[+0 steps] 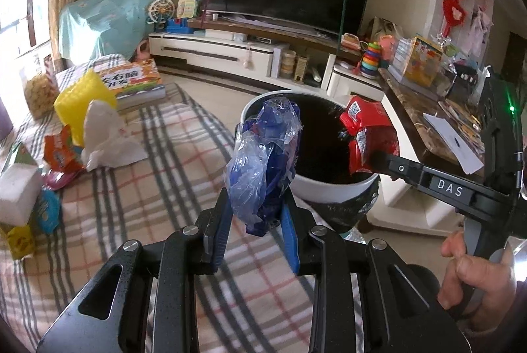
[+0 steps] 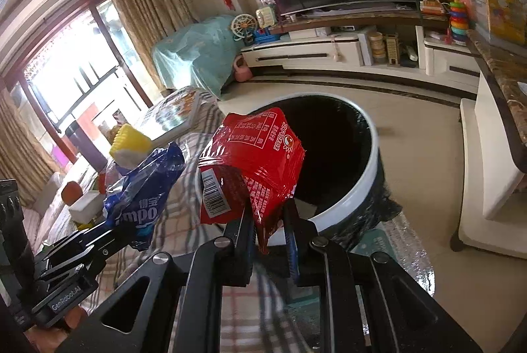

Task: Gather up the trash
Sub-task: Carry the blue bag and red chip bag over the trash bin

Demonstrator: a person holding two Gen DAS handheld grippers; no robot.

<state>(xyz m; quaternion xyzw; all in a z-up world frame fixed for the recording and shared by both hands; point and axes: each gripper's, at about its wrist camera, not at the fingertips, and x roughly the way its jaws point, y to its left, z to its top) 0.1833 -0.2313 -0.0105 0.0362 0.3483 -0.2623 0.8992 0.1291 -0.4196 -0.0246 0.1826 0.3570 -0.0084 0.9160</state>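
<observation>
Left gripper (image 1: 257, 214) clamped on blue wrapper (image 1: 263, 162), right gripper (image 2: 268, 221) clamped on red wrapper (image 2: 253, 165), both at near rim of bin (image 1: 329, 188); advance over opening, then release.

The bin (image 1: 332, 188) liner's black interior hides its contents.
</observation>
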